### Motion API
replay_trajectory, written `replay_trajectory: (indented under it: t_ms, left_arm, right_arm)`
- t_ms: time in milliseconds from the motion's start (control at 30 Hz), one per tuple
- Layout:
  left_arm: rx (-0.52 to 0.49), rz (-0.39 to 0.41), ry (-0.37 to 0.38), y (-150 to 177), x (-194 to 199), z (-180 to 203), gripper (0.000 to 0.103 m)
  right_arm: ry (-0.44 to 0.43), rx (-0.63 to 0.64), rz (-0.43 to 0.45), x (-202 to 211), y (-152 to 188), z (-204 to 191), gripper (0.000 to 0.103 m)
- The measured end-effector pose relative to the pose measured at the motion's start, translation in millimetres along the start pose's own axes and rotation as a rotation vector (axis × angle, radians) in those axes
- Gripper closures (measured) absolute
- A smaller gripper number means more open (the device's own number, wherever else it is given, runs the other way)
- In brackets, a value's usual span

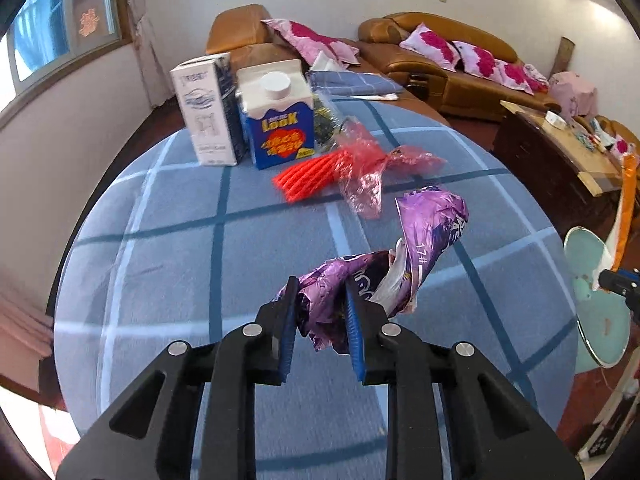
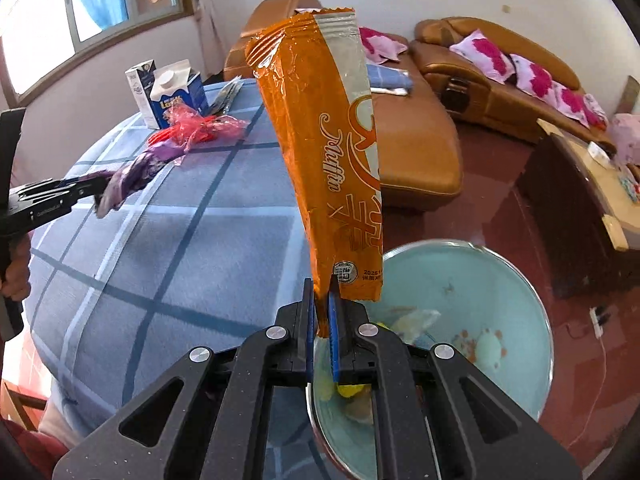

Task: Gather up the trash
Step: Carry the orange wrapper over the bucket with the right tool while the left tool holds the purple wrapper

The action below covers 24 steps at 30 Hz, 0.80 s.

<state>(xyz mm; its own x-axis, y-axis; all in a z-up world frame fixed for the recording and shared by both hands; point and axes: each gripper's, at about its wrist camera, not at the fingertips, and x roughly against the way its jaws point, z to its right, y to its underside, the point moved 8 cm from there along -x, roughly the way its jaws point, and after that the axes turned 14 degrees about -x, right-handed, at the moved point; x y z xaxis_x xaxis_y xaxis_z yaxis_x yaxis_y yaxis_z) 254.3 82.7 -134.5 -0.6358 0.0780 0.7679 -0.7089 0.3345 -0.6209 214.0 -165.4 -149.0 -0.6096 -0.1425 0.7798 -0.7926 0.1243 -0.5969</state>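
My left gripper (image 1: 322,286) is shut on a crumpled purple foil wrapper (image 1: 428,232), held just above the blue checked tablecloth (image 1: 168,248); the right wrist view shows the same purple foil wrapper (image 2: 132,176) in it at the left. My right gripper (image 2: 320,292) is shut on the bottom edge of a long orange snack wrapper (image 2: 320,128), which stands upright beside the table over the rim of a pale green basin (image 2: 472,280). A red plastic wrapper (image 1: 372,164) with a red ridged piece (image 1: 308,178) lies further back on the table.
A blue carton with a white cap (image 1: 276,120) and a white carton (image 1: 208,112) stand at the table's far edge. The basin holds several bits of trash (image 2: 412,320). Brown sofas with pink cushions (image 1: 452,56) and a dark low table (image 1: 560,152) lie beyond.
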Motion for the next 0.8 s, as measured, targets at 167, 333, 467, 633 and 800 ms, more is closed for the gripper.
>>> replay_trajectory:
  t_ms: [167, 333, 467, 633, 800]
  left_arm:
    - [0.022, 0.008, -0.021, 7, 12, 5, 0.081]
    - [0.022, 0.010, -0.017, 11, 21, 19, 0.081]
    - [-0.006, 0.026, -0.011, 8, 30, 38, 0.081]
    - [-0.046, 0.045, 0.010, 2, 38, 65, 0.081]
    - [-0.086, 0.052, 0.034, -3, 41, 97, 0.081]
  right_arm:
    - [0.014, -0.041, 0.025, 15, 11, 14, 0.096]
    - [0.034, -0.084, 0.054, 31, 25, 30, 0.096]
    - [0.061, -0.120, 0.064, 41, 34, 47, 0.096]
    - [0.103, -0.164, 0.074, 51, 50, 69, 0.096]
    - [0.126, -0.224, 0.075, 56, 61, 91, 0.096]
